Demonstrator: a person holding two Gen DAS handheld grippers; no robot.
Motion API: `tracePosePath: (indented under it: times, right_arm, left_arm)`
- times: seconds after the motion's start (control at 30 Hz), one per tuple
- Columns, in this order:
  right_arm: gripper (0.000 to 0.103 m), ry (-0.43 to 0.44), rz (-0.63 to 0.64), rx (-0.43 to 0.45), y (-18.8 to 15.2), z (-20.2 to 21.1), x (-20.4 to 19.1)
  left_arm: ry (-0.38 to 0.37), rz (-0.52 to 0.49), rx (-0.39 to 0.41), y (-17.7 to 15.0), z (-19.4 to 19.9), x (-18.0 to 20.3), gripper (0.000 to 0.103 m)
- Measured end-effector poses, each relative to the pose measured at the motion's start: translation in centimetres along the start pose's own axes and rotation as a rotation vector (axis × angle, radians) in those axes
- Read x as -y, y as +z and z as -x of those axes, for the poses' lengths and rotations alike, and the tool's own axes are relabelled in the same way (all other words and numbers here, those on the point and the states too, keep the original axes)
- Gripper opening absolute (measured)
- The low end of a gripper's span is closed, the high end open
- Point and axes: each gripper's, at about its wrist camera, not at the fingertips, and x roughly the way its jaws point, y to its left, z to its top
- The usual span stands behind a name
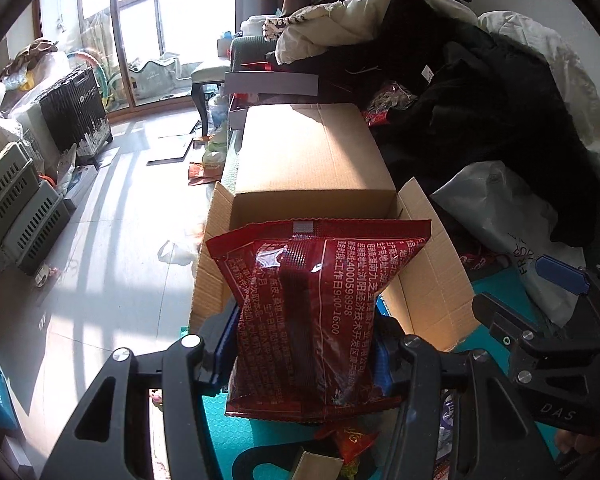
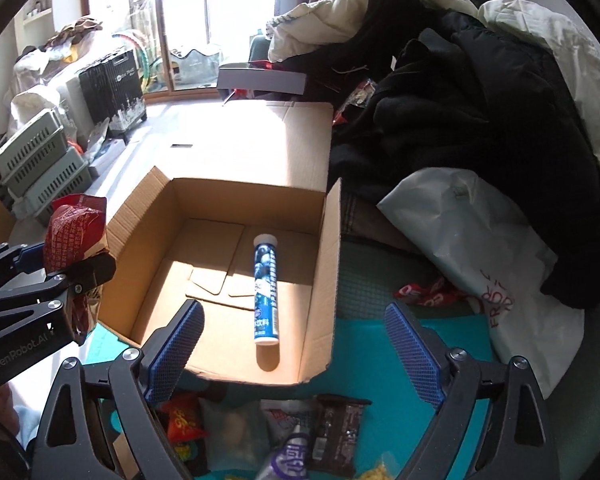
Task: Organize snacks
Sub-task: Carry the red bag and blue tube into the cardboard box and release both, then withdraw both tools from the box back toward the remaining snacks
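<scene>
My left gripper (image 1: pixel 304 344) is shut on a red snack bag (image 1: pixel 312 312) and holds it upright above the near edge of an open cardboard box (image 1: pixel 316 160). The right wrist view shows the same bag (image 2: pixel 74 232) held at the box's left flap. The box (image 2: pixel 148 240) holds one blue and white tube (image 2: pixel 266 292) lying on its floor. My right gripper (image 2: pixel 296 344) is open and empty, just in front of the box's near wall. It shows at the right edge of the left wrist view (image 1: pixel 540 304). Several loose snack packets (image 2: pixel 336 432) lie on the teal mat below it.
A pile of dark and white clothes (image 2: pixel 480 100) fills the right side. A white plastic bag (image 2: pixel 492 264) lies beside the box. Grey crates (image 2: pixel 40 168) and a black crate (image 2: pixel 112 84) stand on the floor at the left. A teal mat (image 2: pixel 364 344) covers the surface.
</scene>
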Motion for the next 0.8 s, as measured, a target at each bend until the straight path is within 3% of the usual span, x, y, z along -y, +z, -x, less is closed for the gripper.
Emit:
tracePosePath:
  times: [0.23, 0.3, 0.37, 0.43, 0.63, 0.8]
  right_arm:
    - [0.093, 0.016, -0.048, 0.004, 0.5, 1.7, 1.1]
    - [0.093, 0.020, -0.054, 0.006, 0.5, 1.9, 1.2]
    - [0.093, 0.021, -0.049, 0.010, 0.4, 2.1, 1.2]
    - [0.093, 0.017, -0.040, 0.012, 0.5, 2.3, 1.1]
    - [0.093, -0.009, -0.025, 0.020, 0.7, 2.6, 1.4]
    - [0.093, -0.005, -0.015, 0.030, 0.7, 3.4, 1.4]
  left_arm:
    - [-0.007, 0.026, 0.059, 2.5, 0.8, 0.0, 0.053]
    - [0.026, 0.013, 0.073, 3.0, 0.9, 0.3, 0.054]
    - [0.033, 0.008, 0.064, 3.2, 0.8, 0.5, 0.065]
    - [0.018, 0.017, 0.067, 3.2, 0.6, 0.5, 0.090]
    - [0.030, 0.009, 0.064, 3.1, 0.5, 0.8, 0.092]
    - [0.024, -0.019, 0.107, 3.0, 2.0, 1.1, 0.092]
